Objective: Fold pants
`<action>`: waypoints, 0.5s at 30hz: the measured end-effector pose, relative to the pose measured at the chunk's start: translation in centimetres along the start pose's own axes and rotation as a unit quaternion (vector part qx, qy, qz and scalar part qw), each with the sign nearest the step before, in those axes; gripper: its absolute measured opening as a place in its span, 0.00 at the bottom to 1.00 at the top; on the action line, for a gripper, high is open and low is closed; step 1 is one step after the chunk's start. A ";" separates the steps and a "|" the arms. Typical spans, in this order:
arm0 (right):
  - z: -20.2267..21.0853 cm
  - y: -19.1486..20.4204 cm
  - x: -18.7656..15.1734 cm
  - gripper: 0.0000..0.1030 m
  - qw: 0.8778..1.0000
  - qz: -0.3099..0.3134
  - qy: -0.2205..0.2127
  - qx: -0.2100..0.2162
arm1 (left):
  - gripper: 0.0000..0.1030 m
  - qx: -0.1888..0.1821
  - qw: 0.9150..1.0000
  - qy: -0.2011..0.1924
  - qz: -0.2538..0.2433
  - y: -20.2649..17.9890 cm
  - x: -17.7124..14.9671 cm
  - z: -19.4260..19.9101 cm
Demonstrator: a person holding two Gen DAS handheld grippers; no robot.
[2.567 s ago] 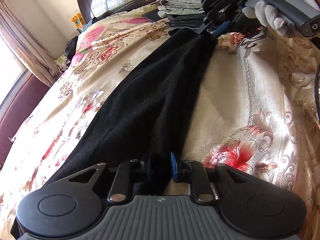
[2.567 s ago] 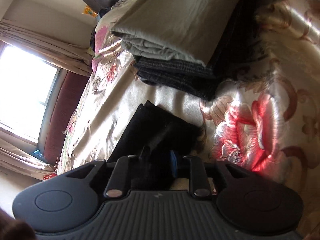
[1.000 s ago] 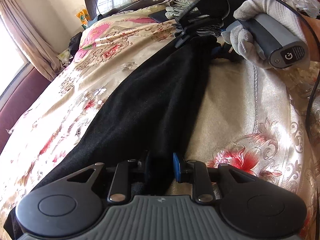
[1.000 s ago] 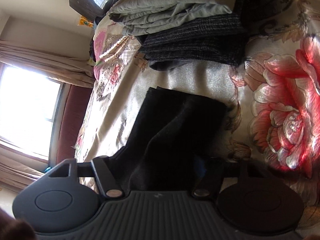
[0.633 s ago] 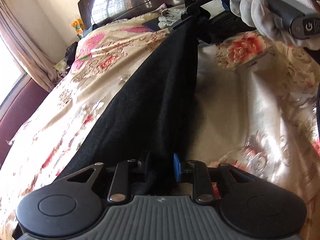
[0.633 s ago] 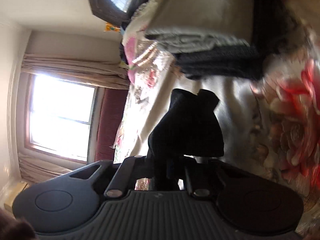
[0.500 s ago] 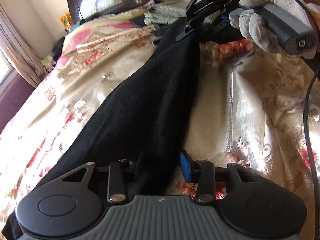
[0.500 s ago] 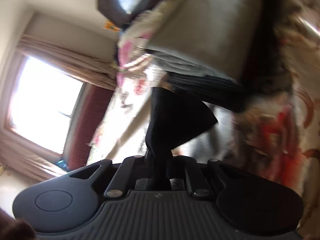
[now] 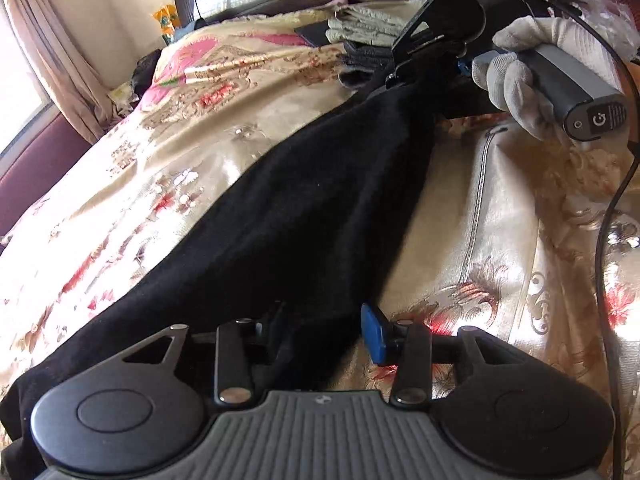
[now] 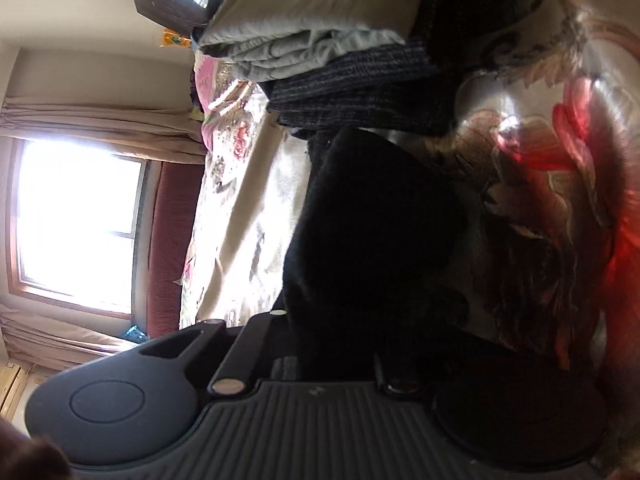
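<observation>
Folded clothes (image 9: 368, 36) block the headboard end (bedspread (image 9: 140, 184) leftward lies open).

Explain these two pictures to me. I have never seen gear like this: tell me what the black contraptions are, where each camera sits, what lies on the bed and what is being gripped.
No robot here: a person holds a hand-operated two-finger gripper in each hand, with a camera on each looking along its fingers.

The left gripper has just been opening; the black pants lie between its parted fingers on the floral bedspread. The same view shows the gloved hand with the right gripper, shut on the pants' far end.

The right camera is rolled sideways. Folded clothes are stacked beyond.
</observation>
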State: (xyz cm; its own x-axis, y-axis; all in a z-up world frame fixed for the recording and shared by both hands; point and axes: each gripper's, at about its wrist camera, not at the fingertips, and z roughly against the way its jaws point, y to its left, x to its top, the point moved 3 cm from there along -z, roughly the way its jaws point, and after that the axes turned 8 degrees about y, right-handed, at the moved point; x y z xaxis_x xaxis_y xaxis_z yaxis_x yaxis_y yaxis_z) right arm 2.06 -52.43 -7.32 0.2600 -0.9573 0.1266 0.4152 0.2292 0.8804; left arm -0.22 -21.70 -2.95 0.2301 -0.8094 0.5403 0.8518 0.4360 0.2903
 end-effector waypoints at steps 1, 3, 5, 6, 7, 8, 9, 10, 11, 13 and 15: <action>0.7 0.8 -0.2 0.10 1.000 0.019 -0.005 -0.002 | 0.55 0.003 1.000 0.002 0.006 0.2 -0.1 -0.1; 1.7 2.3 -0.5 0.10 0.999 0.049 -0.012 -0.006 | 0.58 -0.011 0.999 0.029 0.026 0.9 -0.6 -1.5; 1.9 3.9 -0.7 0.09 0.997 0.070 -0.011 -0.023 | 0.58 -0.024 0.998 0.028 0.051 1.4 -0.7 -1.2; 2.0 4.6 -0.8 0.09 0.997 0.075 -0.010 -0.026 | 0.58 -0.029 0.998 0.021 0.056 1.5 -0.6 -0.4; 2.3 5.5 -0.9 0.09 0.996 0.081 -0.015 -0.020 | 0.58 -0.029 0.998 0.001 0.056 1.5 -0.7 0.8; 2.8 6.2 -0.8 0.09 0.996 0.082 -0.023 -0.014 | 0.58 -0.021 0.998 -0.018 0.055 1.5 -1.0 1.9; 3.1 6.7 -0.7 0.08 0.996 0.079 -0.032 -0.012 | 0.58 -0.011 0.998 -0.027 0.055 1.7 -1.4 2.8; 3.5 6.7 -0.6 0.08 0.996 0.075 -0.041 -0.017 | 0.58 -0.003 0.998 -0.030 0.059 2.1 -1.7 3.1; 3.9 6.4 -0.2 0.08 0.996 0.070 -0.049 -0.034 | 0.58 0.001 0.997 -0.031 0.068 2.6 -2.3 3.2; 3.8 5.3 0.1 0.08 0.990 0.083 -0.059 -0.093 | 0.60 -0.001 0.995 -0.013 0.096 3.9 -3.6 2.4; 2.6 2.9 0.2 0.12 0.981 0.065 -0.039 -0.179 | 0.60 0.004 0.993 0.015 0.115 4.7 -5.0 1.6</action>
State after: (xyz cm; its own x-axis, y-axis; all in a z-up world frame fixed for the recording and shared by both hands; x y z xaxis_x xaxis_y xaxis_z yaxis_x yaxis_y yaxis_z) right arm 1.11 -52.42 -3.53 0.2696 -0.9230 0.2747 0.6662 0.3847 0.6388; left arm 1.85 -14.99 -3.03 0.4325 -0.6986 0.5699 0.7716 0.6139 0.1670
